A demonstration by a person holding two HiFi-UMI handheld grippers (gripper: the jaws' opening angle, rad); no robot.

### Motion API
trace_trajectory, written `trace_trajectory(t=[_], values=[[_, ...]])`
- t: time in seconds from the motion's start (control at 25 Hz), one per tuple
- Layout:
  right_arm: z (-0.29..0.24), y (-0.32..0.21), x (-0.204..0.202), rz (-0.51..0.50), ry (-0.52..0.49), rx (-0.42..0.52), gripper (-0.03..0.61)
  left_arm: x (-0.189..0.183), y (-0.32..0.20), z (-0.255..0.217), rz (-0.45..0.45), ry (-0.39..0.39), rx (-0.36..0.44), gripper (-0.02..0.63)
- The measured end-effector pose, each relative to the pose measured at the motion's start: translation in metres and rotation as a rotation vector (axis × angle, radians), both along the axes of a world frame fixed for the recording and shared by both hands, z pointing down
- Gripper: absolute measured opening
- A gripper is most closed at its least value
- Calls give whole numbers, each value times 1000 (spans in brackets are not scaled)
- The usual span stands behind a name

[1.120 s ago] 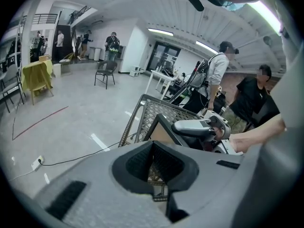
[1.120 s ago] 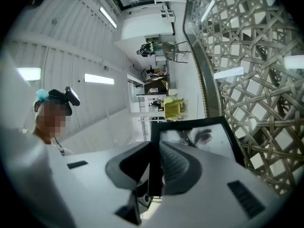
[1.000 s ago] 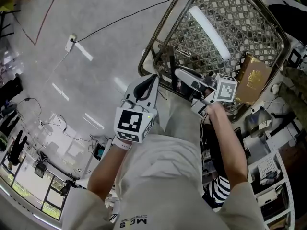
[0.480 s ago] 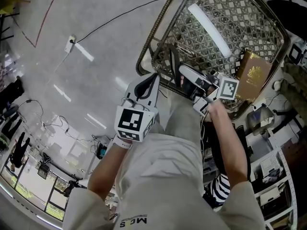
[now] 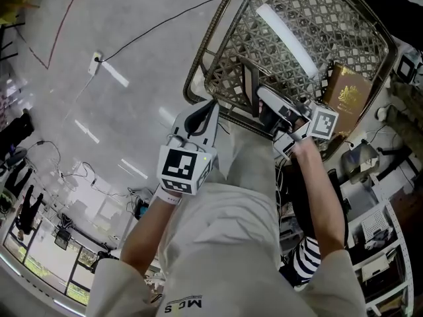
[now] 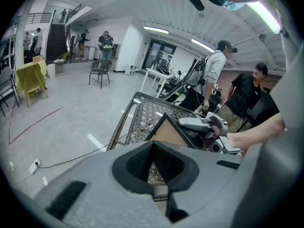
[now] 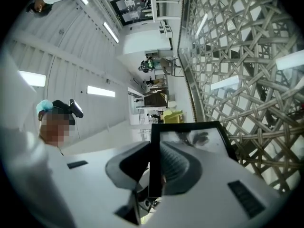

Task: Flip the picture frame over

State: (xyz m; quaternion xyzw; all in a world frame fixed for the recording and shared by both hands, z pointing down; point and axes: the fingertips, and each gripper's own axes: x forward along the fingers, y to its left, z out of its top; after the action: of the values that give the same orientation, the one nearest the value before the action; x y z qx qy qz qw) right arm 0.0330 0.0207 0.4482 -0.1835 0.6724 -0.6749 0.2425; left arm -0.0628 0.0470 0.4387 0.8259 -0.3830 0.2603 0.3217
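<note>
A black picture frame point(image 7: 190, 134) stands on edge over the wicker lattice surface point(image 5: 310, 25). My right gripper point(image 7: 156, 148) is shut on its near border. Its glass side faces the right gripper view, with reflections on it. From the left gripper view I see its brown backing point(image 6: 168, 134) and the right gripper point(image 6: 204, 126) beside it. In the head view the frame point(image 5: 249, 83) shows as a dark upright edge ahead of the right gripper point(image 5: 264, 107). My left gripper point(image 5: 201, 121) hangs short of the lattice's near rim, shut with nothing between its fingers point(image 6: 153, 148).
The lattice has a raised metal rim point(image 5: 218, 32). A brown and gold book point(image 5: 348, 98) lies by its right side. Shelves with equipment point(image 5: 377, 243) stand lower right. A cable point(image 5: 152, 35) runs across the grey floor. People point(image 6: 213, 80) stand behind.
My right gripper has carried the frame up and to the right in the head view, further over the lattice. The left gripper has stayed put.
</note>
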Motion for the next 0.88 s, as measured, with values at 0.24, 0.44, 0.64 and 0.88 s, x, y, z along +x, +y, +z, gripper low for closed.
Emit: trace_trajectory(t=[0.24,0.44,0.64,0.88], values=[[-3,-1,18,50,15,-10,77,6,5,0,16,1,-3,25],[3,1,39,98,48,-14,80,11,5,0,28,0,-1,25],[6,1,52,124,63,-19,78,15,5,0,42,-1,-2,25],[18,4,63,143,187,-11,82,21,7,0,58,0,-4,25]])
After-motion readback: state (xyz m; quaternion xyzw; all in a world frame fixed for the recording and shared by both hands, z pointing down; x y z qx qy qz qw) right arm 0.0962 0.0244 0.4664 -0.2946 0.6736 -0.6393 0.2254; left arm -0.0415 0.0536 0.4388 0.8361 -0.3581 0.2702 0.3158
